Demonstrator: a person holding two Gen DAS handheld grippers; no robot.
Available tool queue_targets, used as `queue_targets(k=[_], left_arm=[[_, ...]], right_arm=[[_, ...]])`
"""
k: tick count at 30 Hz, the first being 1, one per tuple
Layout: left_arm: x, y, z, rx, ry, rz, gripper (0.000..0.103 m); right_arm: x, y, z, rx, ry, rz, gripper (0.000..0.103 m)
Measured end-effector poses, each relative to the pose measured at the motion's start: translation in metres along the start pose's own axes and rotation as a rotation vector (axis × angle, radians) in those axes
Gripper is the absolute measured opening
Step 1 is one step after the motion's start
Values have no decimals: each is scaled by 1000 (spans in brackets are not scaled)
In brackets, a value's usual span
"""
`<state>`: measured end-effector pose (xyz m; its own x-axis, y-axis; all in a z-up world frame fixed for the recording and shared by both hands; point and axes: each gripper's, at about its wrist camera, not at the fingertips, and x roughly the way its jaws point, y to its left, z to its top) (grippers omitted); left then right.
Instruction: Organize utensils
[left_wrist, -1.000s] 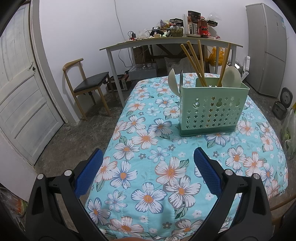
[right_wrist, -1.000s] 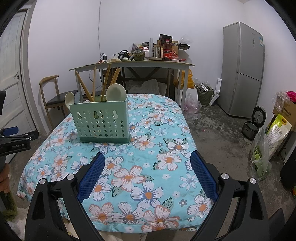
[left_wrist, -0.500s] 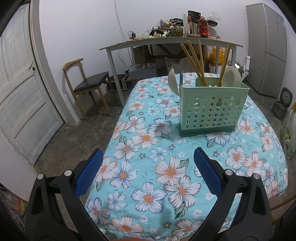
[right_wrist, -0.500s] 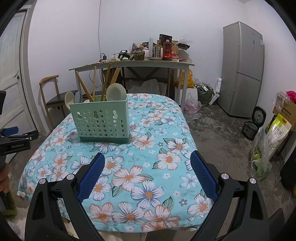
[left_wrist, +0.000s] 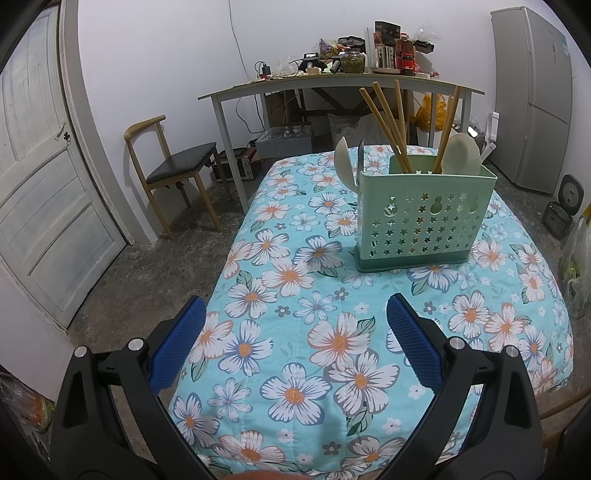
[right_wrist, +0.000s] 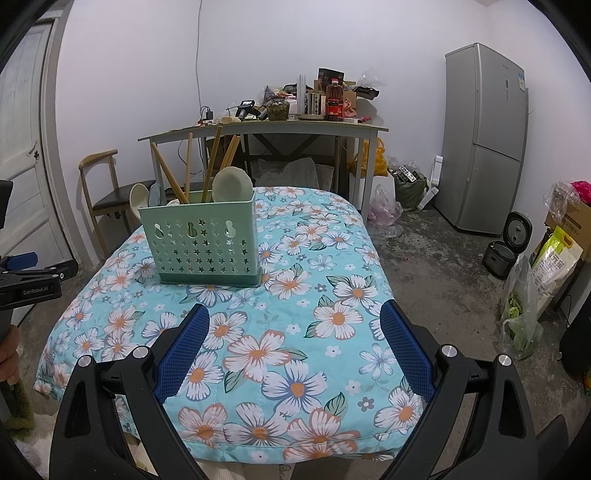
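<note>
A mint-green perforated utensil holder (left_wrist: 424, 218) (right_wrist: 201, 245) stands upright on the flowered tablecloth (left_wrist: 314, 325) (right_wrist: 295, 332). Wooden chopsticks (left_wrist: 388, 125) (right_wrist: 173, 177) and pale spoons (left_wrist: 461, 153) (right_wrist: 232, 182) stick up out of it, and a spoon and a knife (left_wrist: 360, 160) lean at its left end. My left gripper (left_wrist: 295, 343) hangs open over the near part of the cloth, well short of the holder. My right gripper (right_wrist: 295, 345) is open too, holding nothing, with the holder ahead to its left.
A wooden chair (left_wrist: 170, 173) and a white door (left_wrist: 40, 192) are to the left. A cluttered grey table (right_wrist: 266, 129) stands behind, a fridge (right_wrist: 484, 136) at the right. A rice cooker (right_wrist: 506, 243) and bags (right_wrist: 524, 306) sit on the floor. The other hand-held gripper (right_wrist: 29, 284) shows at the far left.
</note>
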<state>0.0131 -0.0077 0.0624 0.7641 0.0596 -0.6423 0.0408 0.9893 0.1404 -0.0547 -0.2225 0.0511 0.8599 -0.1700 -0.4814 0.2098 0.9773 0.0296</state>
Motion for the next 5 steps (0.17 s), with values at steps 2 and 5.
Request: queue_targets(k=[2,5], left_arm=[[0,0,0,2,1,0,95],[-1,0,0,-3,0,-2,95]], right_arm=[[0,0,0,0,-1,-1,91],[1,0,0,0,-2,0,91]])
